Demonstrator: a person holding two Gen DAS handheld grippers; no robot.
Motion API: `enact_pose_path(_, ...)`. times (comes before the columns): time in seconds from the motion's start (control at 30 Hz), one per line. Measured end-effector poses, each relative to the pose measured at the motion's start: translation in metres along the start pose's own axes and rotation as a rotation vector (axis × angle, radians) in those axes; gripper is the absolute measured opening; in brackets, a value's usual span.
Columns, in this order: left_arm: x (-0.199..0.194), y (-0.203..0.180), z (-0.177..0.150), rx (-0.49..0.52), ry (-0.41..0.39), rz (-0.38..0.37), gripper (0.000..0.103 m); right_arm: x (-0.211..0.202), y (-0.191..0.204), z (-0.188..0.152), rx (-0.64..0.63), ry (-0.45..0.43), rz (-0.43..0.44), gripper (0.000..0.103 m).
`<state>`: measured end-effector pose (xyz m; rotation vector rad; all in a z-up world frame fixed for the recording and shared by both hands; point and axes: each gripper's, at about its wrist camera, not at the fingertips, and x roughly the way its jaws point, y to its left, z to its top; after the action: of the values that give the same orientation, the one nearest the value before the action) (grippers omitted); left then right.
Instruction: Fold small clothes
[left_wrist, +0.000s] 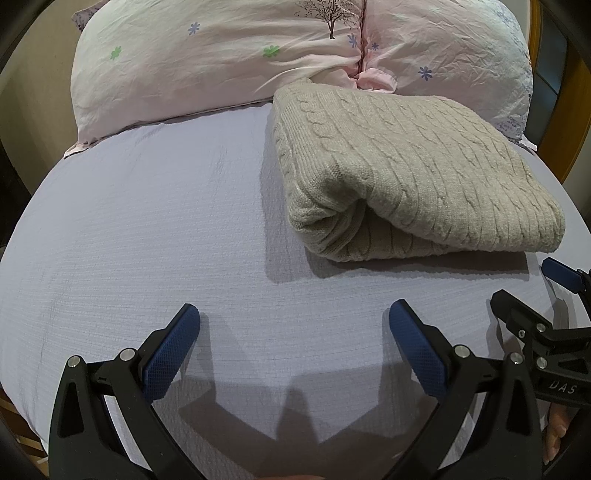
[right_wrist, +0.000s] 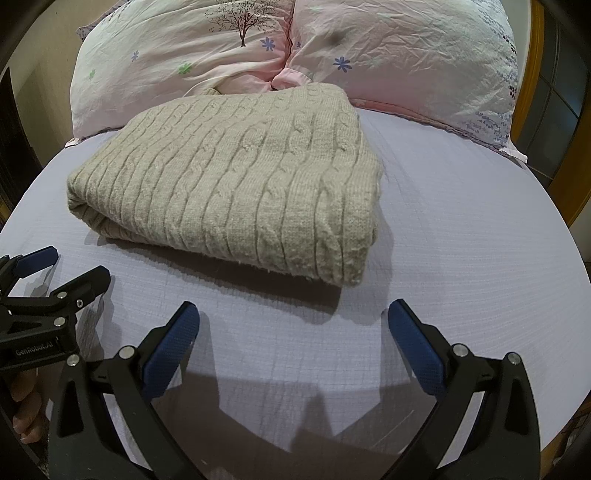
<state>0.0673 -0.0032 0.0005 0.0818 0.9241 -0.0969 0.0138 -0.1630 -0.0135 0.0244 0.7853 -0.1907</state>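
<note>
Lying folded on the lavender bed sheet (right_wrist: 461, 221), just short of the pink floral pillows (right_wrist: 369, 55): a beige cable-knit sweater (right_wrist: 236, 184), thick, ribbed, soft-cornered, long axis running crosswise. Sitting directly ahead of the right tool (right_wrist: 293, 317), ahead and to the right of the left tool (left_wrist: 294, 317), so probably nearer the right one. Both tools gaping wide, gripping nothing, blue textured pads hovering over bare sheet. Looking like a finished fold, or one awaiting a final tidy.

Both wrist views low over the bed (left_wrist: 147, 221), facing pillows (left_wrist: 221, 55), sharing the folded sweater (right_wrist: 240, 184)
</note>
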Motion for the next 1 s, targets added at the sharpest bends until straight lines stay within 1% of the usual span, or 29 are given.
enact_pose_path(1.0,0.0000,0.0032,-0.0002,-0.002,0.014,0.001,0.102,-0.0001,0.0006,-0.0002,0.003,-0.001,-0.002,0.101)
